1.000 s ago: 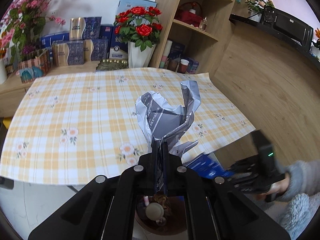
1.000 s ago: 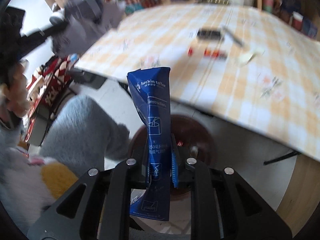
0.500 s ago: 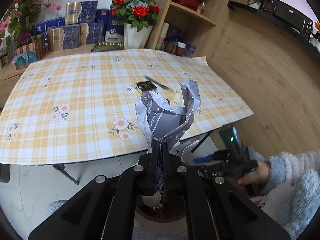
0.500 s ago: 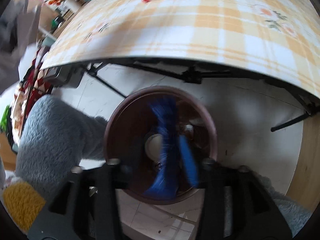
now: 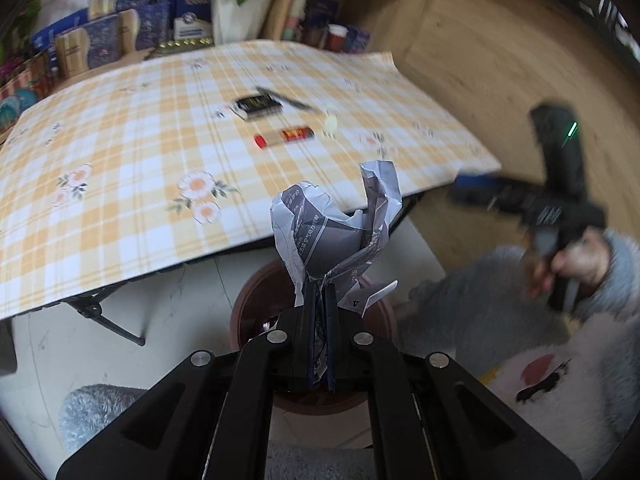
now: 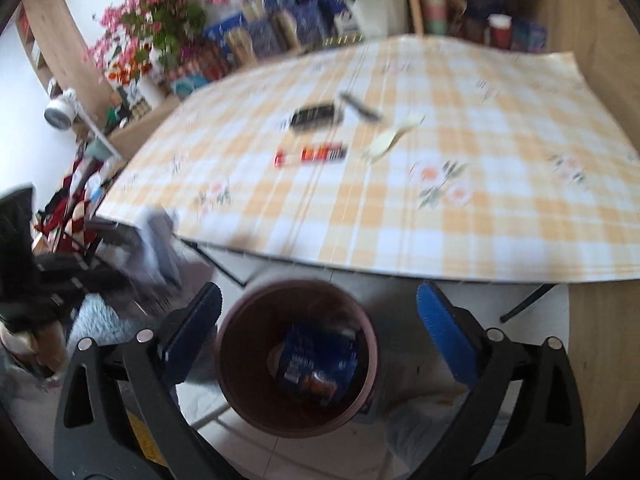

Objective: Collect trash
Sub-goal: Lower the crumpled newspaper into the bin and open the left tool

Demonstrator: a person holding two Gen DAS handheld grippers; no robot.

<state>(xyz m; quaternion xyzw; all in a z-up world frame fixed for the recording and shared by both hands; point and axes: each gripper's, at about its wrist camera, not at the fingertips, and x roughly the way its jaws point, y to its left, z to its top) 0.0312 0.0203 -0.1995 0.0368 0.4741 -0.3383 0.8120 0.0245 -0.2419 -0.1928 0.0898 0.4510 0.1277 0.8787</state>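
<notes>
left wrist view: the left gripper (image 5: 319, 312) is clenched on a crumpled grey wrapper (image 5: 332, 232), which stands up out of the closed jaws. directly below it a brown bin (image 5: 256, 300) sits on the pale floor, beside the table edge. on the checked tablecloth (image 5: 120, 168) lie a black packet (image 5: 258, 106), a red and yellow wrapper (image 5: 285, 136) and a pale scrap (image 5: 330, 125), well apart from the gripper. at right, a hand (image 5: 576, 260) in a fuzzy grey sleeve holds the right gripper; it is blurred.

right wrist view: the right gripper (image 6: 318, 316) is released, its jaws opening wide with nothing between the blue pads. the brown bin (image 6: 240, 360) is under it, and a blue packet (image 6: 316, 360) lies inside. the same three pieces remain on the tablecloth. the grey wrapper (image 6: 156, 240) shows blurred at left.
</notes>
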